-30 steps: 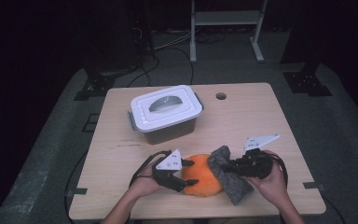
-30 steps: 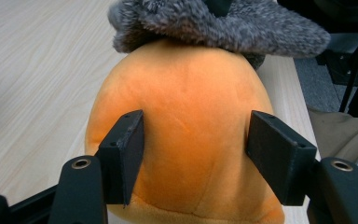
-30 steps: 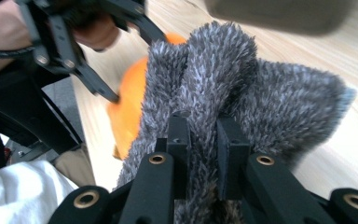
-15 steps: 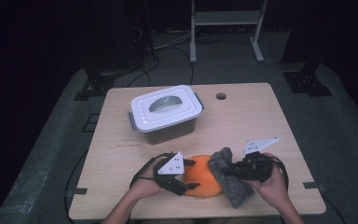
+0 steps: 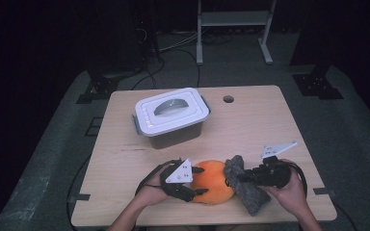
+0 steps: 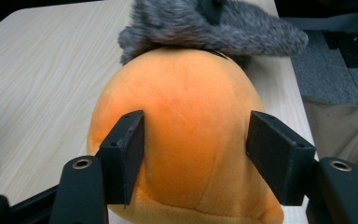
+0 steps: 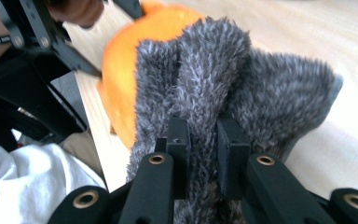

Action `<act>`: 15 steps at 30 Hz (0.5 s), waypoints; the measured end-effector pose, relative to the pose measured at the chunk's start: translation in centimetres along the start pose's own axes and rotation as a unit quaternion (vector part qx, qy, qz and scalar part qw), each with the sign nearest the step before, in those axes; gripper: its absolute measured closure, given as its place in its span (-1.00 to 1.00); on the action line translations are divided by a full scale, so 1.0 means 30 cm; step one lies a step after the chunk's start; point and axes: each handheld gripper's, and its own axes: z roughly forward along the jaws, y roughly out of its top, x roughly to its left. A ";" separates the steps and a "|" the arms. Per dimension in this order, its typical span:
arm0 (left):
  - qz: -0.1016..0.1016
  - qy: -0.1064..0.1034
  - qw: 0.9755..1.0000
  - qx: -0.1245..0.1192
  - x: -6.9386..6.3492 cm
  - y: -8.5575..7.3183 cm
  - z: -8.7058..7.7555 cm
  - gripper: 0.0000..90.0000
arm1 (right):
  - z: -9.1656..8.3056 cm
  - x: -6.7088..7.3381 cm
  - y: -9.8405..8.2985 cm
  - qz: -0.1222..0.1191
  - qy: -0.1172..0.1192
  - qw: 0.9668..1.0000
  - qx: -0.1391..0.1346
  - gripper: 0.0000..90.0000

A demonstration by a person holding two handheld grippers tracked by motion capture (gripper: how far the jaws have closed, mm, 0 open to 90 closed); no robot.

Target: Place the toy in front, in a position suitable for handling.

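Observation:
A round orange plush (image 5: pixel 214 185) lies near the table's front edge. My left gripper (image 5: pixel 201 181) reaches in from its left side, and its jaws have just been closing with the plush between them. In the left gripper view both pads (image 6: pixel 128 149) press into the orange plush (image 6: pixel 191 116), so my left gripper (image 6: pixel 196 154) grips it. My right gripper (image 5: pixel 236 179) is shut on a grey furry cloth (image 5: pixel 253 199) that leans against the plush's right side. In the right gripper view, grey cloth (image 7: pixel 261 84) bunches up between the jaws of my right gripper (image 7: pixel 204 140), with the orange plush (image 7: pixel 121 60) behind it.
A lidded plastic box (image 5: pixel 171 115) with a white lid and a handle stands at the table's back left. The wooden table (image 5: pixel 250 130) has a small round hole (image 5: pixel 228 99) near its far edge. Cables and stand legs lie on the dark floor beyond.
The left gripper's jaws widened a little and then narrowed onto the orange plush. Both hands and the grey cloth stay about where they were.

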 end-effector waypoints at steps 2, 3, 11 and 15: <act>0.006 -0.004 1.000 -0.003 -0.006 0.006 0.003 -0.12 | -0.005 0.023 0.031 -0.013 0.006 1.000 -0.013 0.72; 0.008 -0.005 1.000 -0.002 -0.010 0.011 0.005 -0.12 | -0.004 0.032 0.046 -0.017 0.009 1.000 -0.017 0.72; 0.025 -0.007 1.000 0.017 -0.020 0.008 0.010 -0.13 | 0.116 0.066 0.183 -0.054 0.007 0.998 0.032 0.72; 0.019 -0.011 1.000 0.013 -0.014 0.000 0.013 -0.13 | 0.115 0.022 0.180 -0.032 0.015 0.999 0.030 0.72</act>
